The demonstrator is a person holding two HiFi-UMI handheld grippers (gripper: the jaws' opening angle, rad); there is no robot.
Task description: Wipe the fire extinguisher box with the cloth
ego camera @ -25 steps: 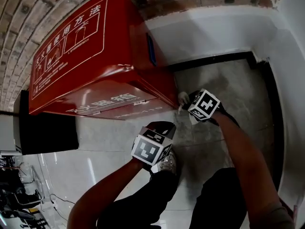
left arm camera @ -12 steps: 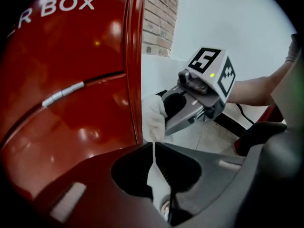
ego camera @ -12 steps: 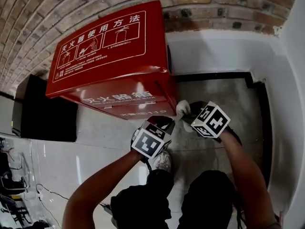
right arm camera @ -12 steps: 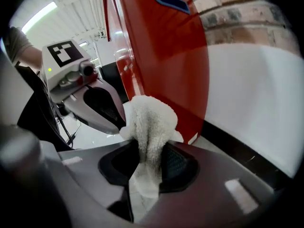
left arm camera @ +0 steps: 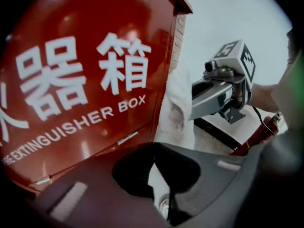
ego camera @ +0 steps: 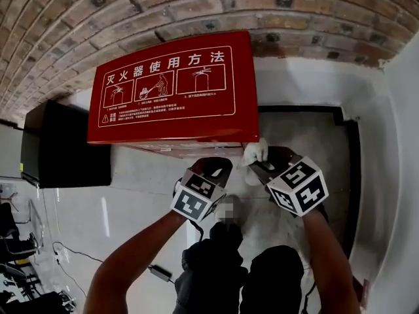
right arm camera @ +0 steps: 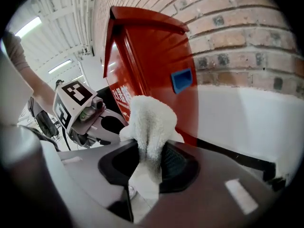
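The red fire extinguisher box (ego camera: 173,93) stands against the brick wall, its slanted lid printed with white instructions. Its front (left arm camera: 80,89) fills the left gripper view; its side (right arm camera: 156,65) carries a blue handle. My right gripper (ego camera: 260,165) is shut on a white cloth (right arm camera: 148,122), which touches the box's front right corner (left arm camera: 176,103). My left gripper (ego camera: 215,170) hangs just below the box front, jaws together with nothing between them (left arm camera: 154,148).
A black cabinet (ego camera: 62,146) stands left of the box. A black baseboard (ego camera: 301,108) runs along the white wall. A red extinguisher (left arm camera: 256,137) stands at the right. My legs and shoes (ego camera: 226,260) are on the grey floor below.
My view has risen, so the box lid now faces me squarely. Both grippers have lifted toward the box's lower front edge, the cloth now at its right corner.
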